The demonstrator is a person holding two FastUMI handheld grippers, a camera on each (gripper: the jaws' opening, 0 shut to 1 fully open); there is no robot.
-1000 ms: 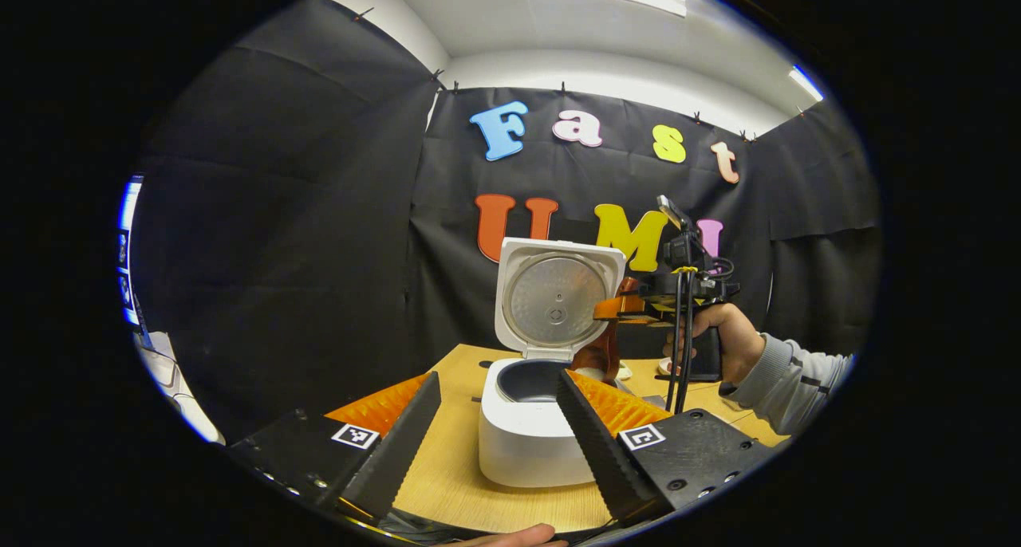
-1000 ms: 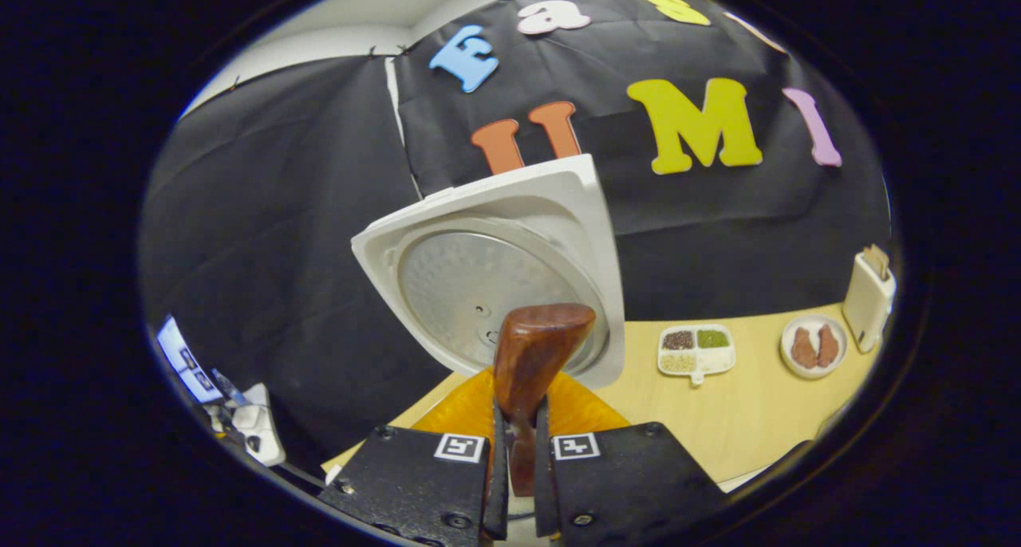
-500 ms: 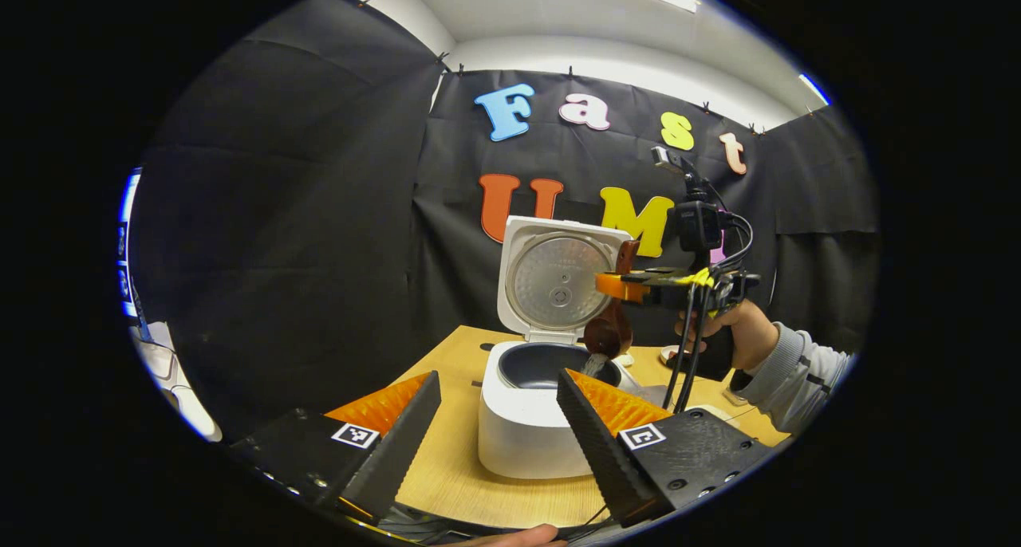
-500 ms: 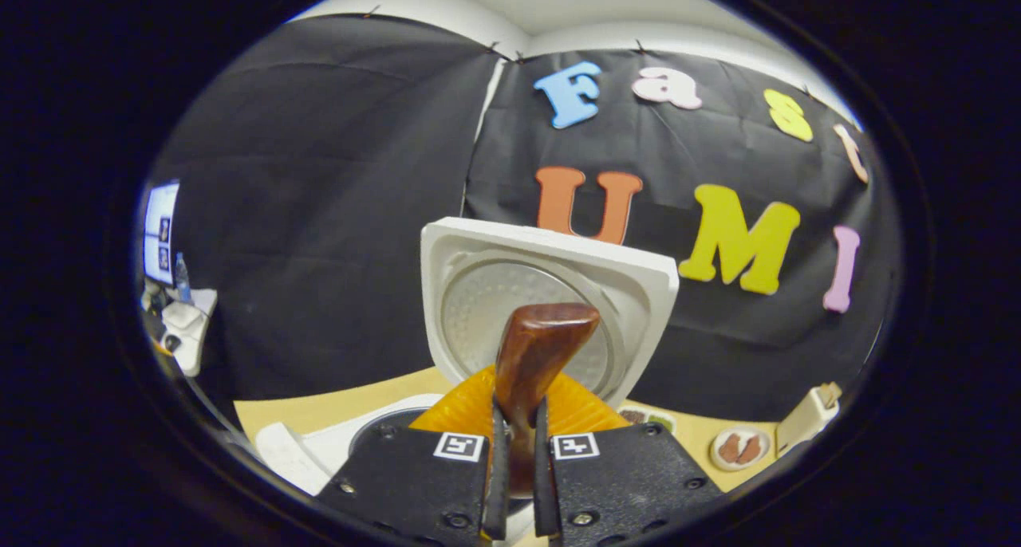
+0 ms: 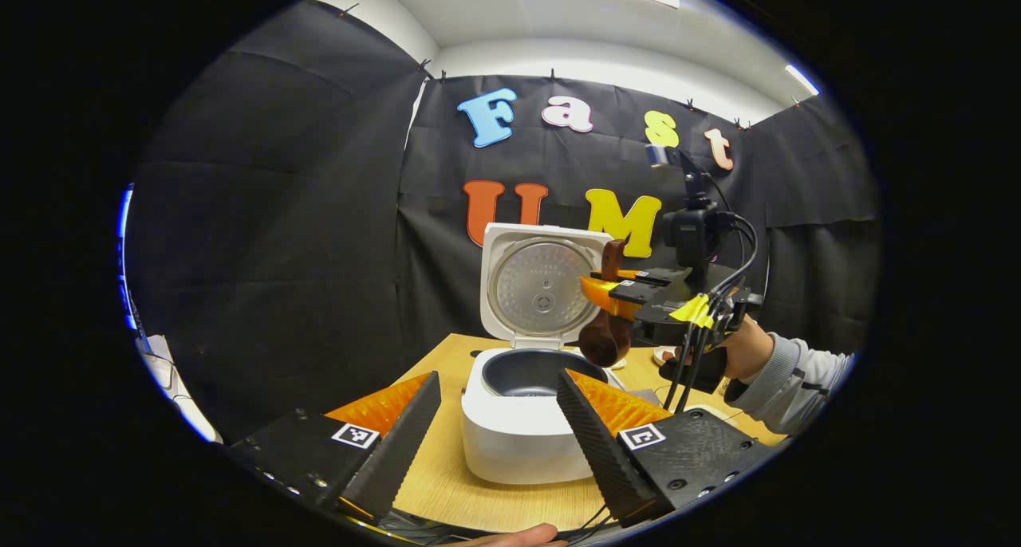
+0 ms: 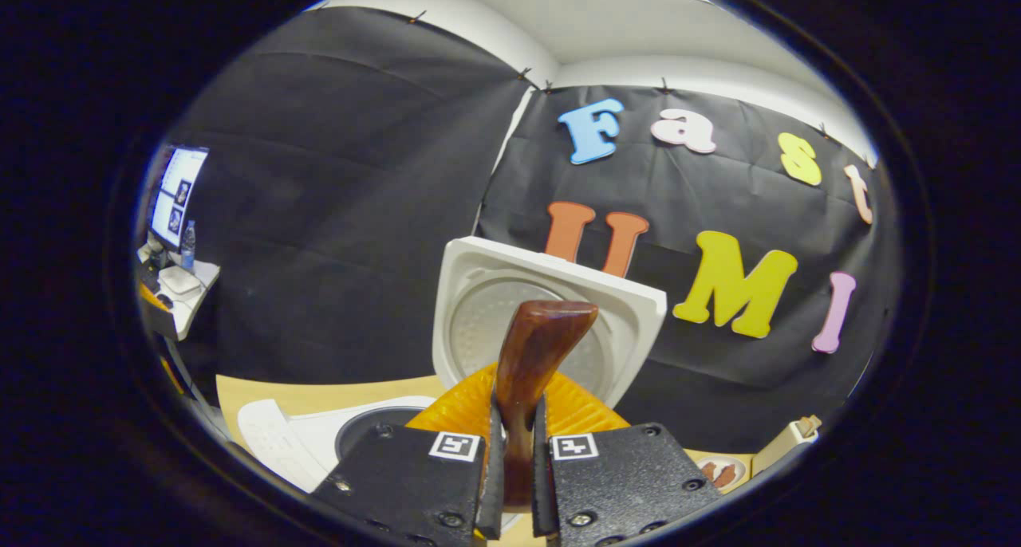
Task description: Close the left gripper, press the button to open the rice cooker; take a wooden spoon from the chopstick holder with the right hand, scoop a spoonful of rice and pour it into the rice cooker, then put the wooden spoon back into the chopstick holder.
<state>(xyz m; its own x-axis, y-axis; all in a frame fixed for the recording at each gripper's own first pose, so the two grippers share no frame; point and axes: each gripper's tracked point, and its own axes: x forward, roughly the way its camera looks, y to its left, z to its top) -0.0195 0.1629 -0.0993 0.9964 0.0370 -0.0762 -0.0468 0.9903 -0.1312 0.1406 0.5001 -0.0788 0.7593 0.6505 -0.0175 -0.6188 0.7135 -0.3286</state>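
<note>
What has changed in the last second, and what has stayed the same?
The right tool tipped the wooden spoon over the rice cooker. Half a second ago rice fell from its bowl; now none is falling, and the bowl hangs a little higher. The right tool remains shut on the spoon, the lid stays up, and the left tool stays open.

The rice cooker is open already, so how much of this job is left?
Done: the rice cooker lid stands open. In hand: the right gripper clamps the wooden spoon, bowl down above the pot. Whether rice went in, I cannot tell. Left: returning the spoon to its holder.
</note>
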